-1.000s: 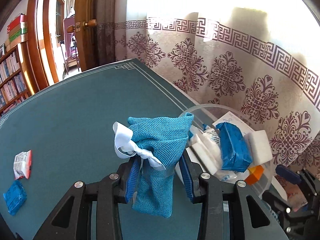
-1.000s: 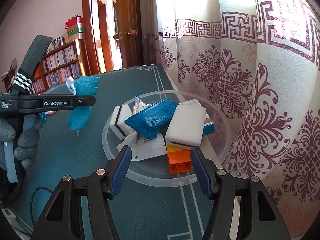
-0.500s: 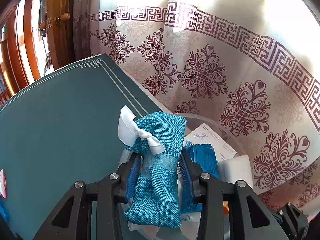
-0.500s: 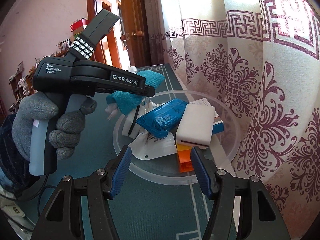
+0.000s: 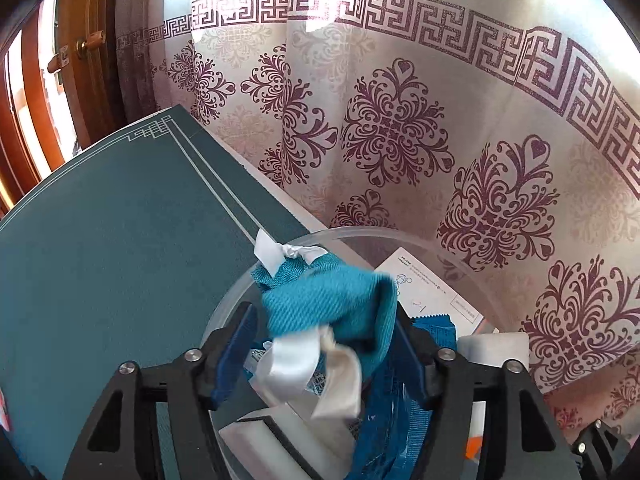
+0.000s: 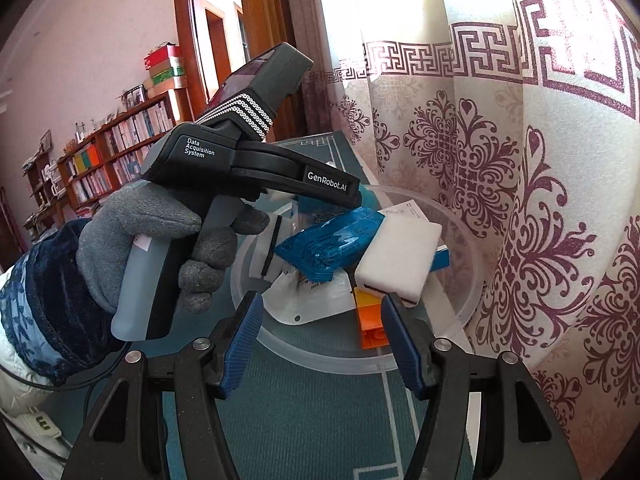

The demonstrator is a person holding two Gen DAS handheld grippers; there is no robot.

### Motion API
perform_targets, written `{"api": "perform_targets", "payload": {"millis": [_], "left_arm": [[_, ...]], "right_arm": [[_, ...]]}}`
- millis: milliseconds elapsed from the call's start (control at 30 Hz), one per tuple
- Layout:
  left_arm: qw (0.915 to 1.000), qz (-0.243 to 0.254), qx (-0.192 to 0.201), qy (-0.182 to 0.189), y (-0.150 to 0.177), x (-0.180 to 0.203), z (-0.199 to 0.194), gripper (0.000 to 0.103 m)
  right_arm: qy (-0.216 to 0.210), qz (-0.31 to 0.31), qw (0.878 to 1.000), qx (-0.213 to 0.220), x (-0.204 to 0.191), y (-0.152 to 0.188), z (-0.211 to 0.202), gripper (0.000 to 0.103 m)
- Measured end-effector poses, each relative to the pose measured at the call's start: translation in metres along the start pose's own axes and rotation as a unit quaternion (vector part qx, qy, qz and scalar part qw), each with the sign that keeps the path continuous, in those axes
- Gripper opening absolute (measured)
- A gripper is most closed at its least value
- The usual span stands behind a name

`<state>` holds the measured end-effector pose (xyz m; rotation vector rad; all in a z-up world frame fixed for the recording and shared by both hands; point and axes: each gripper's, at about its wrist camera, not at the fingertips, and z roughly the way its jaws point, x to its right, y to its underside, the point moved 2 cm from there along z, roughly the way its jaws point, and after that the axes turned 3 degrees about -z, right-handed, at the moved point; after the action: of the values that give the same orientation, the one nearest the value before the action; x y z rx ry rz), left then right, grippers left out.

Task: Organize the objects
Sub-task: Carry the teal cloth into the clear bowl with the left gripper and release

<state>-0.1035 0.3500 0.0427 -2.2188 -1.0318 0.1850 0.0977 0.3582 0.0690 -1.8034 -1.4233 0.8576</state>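
Note:
My left gripper [image 5: 324, 344] is open over the clear plastic bowl [image 5: 360, 236]. The teal woven pouch [image 5: 332, 304] with a white ribbon [image 5: 296, 364] lies loose and blurred between its spread fingers, tipped sideways above the bowl's contents. The bowl [image 6: 460, 312] holds a blue packet [image 6: 332, 240], a white block [image 6: 396, 264], an orange piece [image 6: 372, 320] and white wrappers. My right gripper [image 6: 320, 340] is open and empty at the bowl's near rim. The left gripper body [image 6: 256, 160], held by a gloved hand, hides the pouch in the right wrist view.
The bowl stands on a dark green table mat [image 5: 100, 260] near its edge, next to a patterned curtain [image 5: 440, 140]. A wooden door [image 5: 92, 48] and bookshelves [image 6: 100, 152] are behind. A cable [image 6: 92, 384] runs at the left.
My left gripper moved right over the bowl and opened. The pouch, held upright before, has come loose and tipped over between the fingers. The right gripper stayed put.

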Motion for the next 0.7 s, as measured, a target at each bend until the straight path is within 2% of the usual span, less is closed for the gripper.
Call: {"api": "perform_targets", "payload": {"millis": [200,500,567,600,700], "left_arm": [[0.9999,-0.004,0.013,0.004,0.001,-0.003,-0.016,0.075],[0.9992,-0.026,0.025,-0.015,0.004,-0.019,-0.033,0.078],[0.9988,-0.028,0.025,-0.032,0.006,-0.023,-0.033,0.08],[0.9982,-0.03,0.026,-0.044,0.007,-0.025,-0.034,0.085],[0.9963,-0.036,0.03,-0.072,0.01,-0.033,-0.035,0.086]], "right_arm": [[0.0,-0.001,1.0,0.0,0.0,-0.001,0.002,0.063],[0.0,-0.005,1.0,-0.002,-0.004,0.001,0.005,0.063],[0.0,-0.007,1.0,-0.003,-0.004,0.001,0.006,0.063],[0.0,-0.007,1.0,-0.003,-0.005,0.002,0.006,0.063],[0.001,-0.008,1.0,-0.004,-0.006,0.002,0.006,0.063]]}}
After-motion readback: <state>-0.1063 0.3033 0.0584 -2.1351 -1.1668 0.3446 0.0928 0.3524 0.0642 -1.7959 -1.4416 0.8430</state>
